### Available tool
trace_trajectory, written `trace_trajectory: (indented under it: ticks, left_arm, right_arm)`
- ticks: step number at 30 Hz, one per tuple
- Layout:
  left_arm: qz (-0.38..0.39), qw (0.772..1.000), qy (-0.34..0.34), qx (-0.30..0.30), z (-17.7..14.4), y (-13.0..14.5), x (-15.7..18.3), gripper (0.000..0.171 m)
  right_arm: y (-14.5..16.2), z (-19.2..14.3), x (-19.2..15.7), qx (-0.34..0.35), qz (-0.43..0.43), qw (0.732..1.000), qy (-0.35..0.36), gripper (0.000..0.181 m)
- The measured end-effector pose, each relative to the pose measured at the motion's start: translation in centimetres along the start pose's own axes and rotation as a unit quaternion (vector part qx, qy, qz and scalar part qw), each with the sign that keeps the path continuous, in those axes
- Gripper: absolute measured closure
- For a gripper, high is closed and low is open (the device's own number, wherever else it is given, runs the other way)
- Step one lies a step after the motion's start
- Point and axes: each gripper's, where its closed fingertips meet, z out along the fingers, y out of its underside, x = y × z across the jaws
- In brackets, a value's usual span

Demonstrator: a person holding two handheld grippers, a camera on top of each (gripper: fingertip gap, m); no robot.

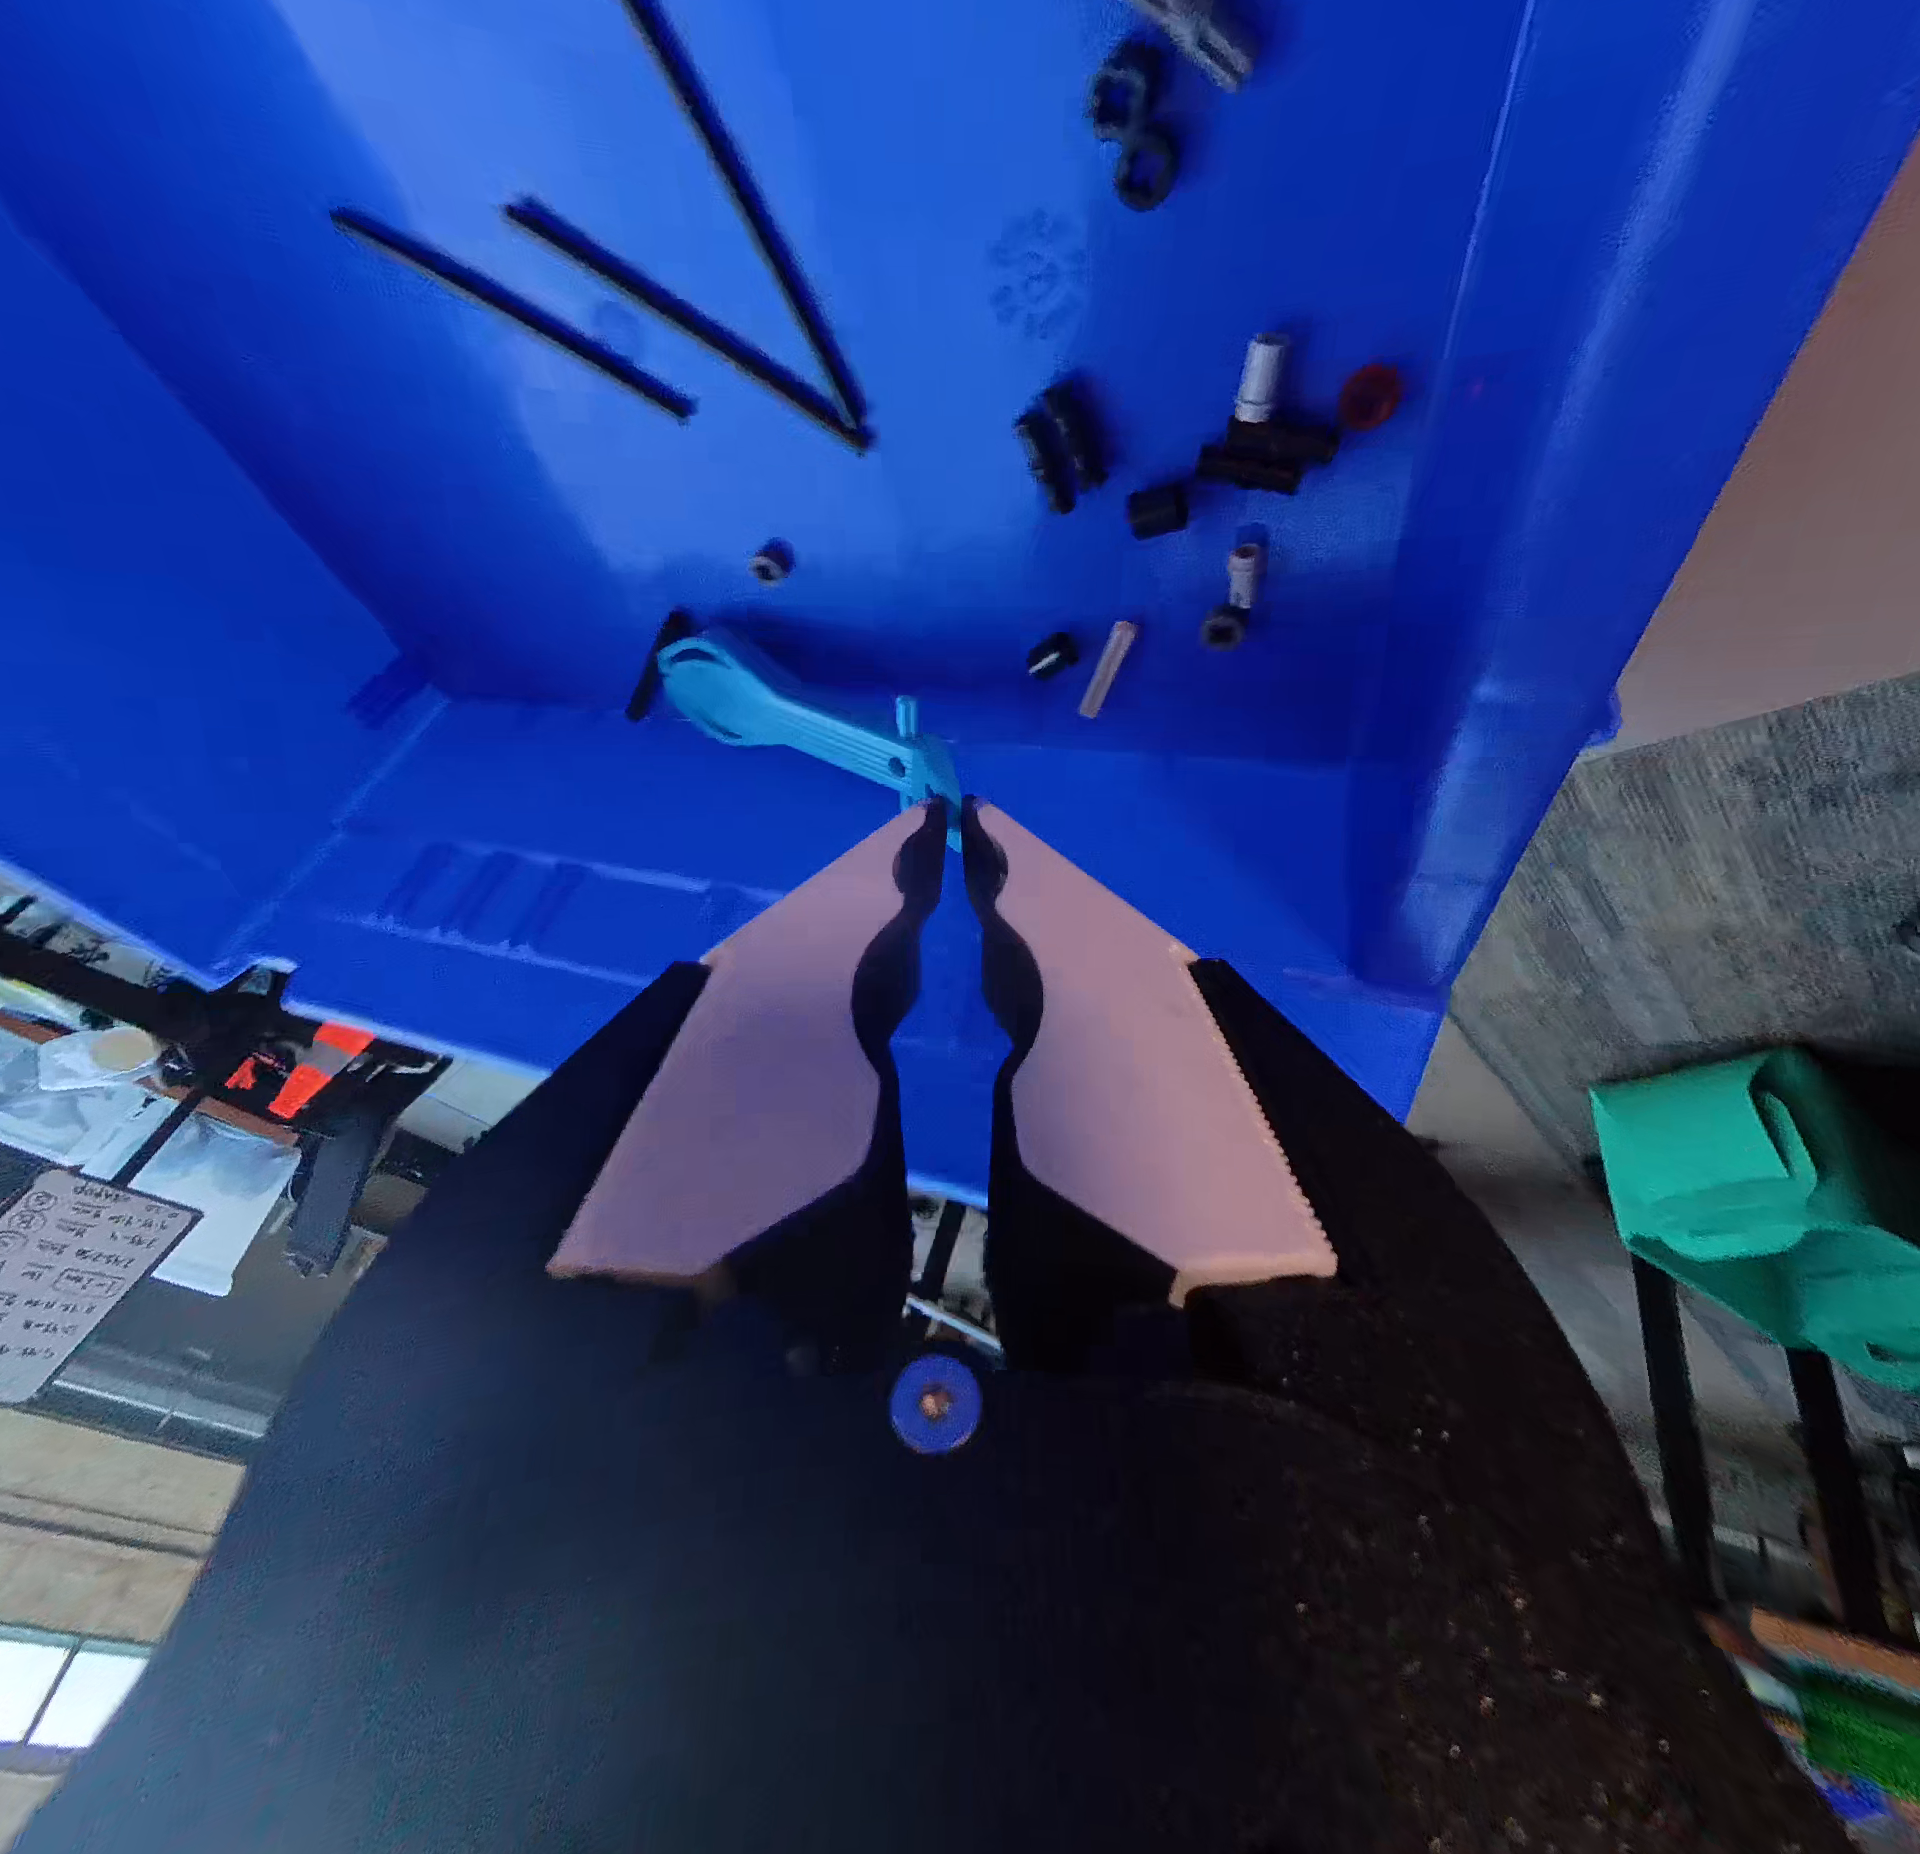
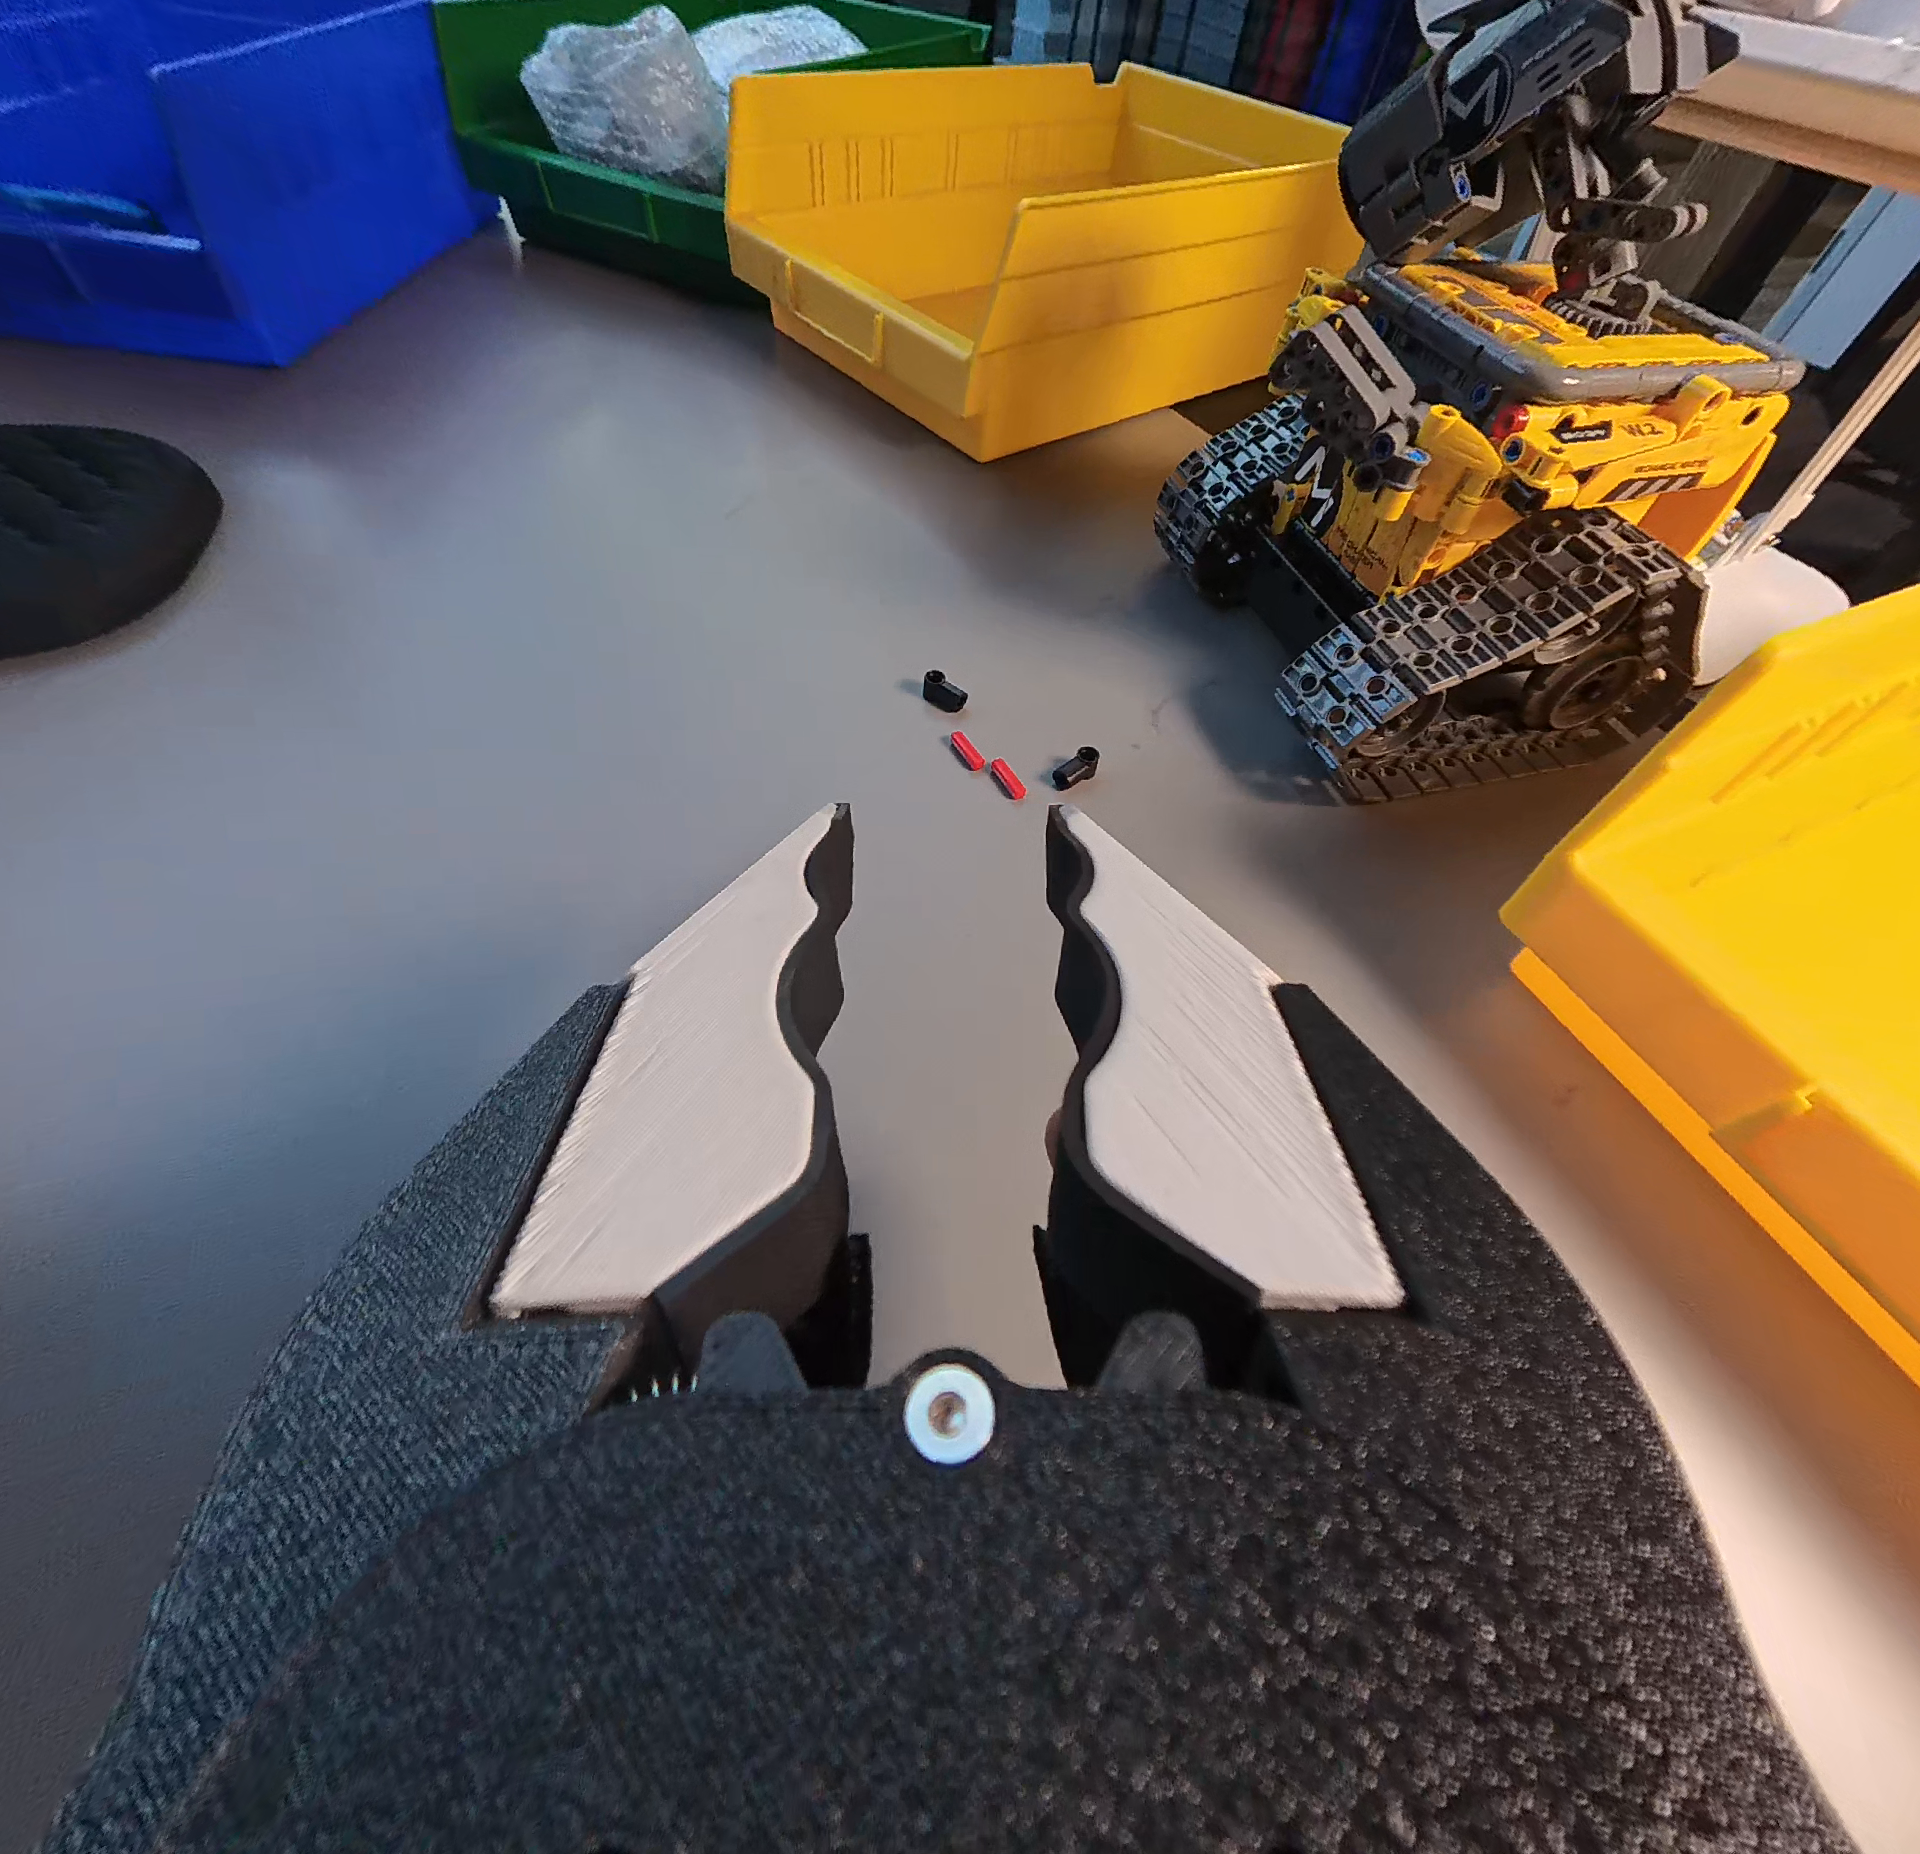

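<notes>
My left gripper (image 1: 951, 805) is inside a blue bin (image 1: 1507, 454), shut on the near end of a light blue plastic tool (image 1: 790, 708) whose far end points to the bin's back. Black rods (image 1: 686, 318) and small black, grey and red building-brick parts (image 1: 1247, 454) lie on the bin's floor. My right gripper (image 2: 948, 812) is open and empty just above the grey table (image 2: 520, 765). Just beyond its tips lie two red pins (image 2: 987, 763) and two small black connectors (image 2: 943, 690). A yellow tracked brick-built robot (image 2: 1475, 516) stands to the right of them.
On the table stand a blue bin (image 2: 208, 163) at the far left, a green bin (image 2: 582, 163) holding bubble wrap (image 2: 644, 90), a yellow bin (image 2: 997, 246), and another yellow bin (image 2: 1745, 973) close on the right. A black round pad (image 2: 83, 537) lies at the left. Tip to tip, the grippers are about 65 centimeters apart.
</notes>
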Motion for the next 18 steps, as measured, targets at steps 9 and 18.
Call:
trace_trajectory:
  ticks: [9,18]
  left_arm:
    - [-0.099,0.972,-0.044,0.209,-9.8,0.7,-3.9,0.171]
    - [-0.013,0.754,0.159,0.637,-25.4,-8.8,4.6,0.171]
  right_arm:
    - [-0.4,-0.1,-0.3,0.006,-0.006,1.0,-0.002,0.144]
    - [-3.2,0.2,-4.2,0.06,-0.037,0.995,-0.065,0.143]
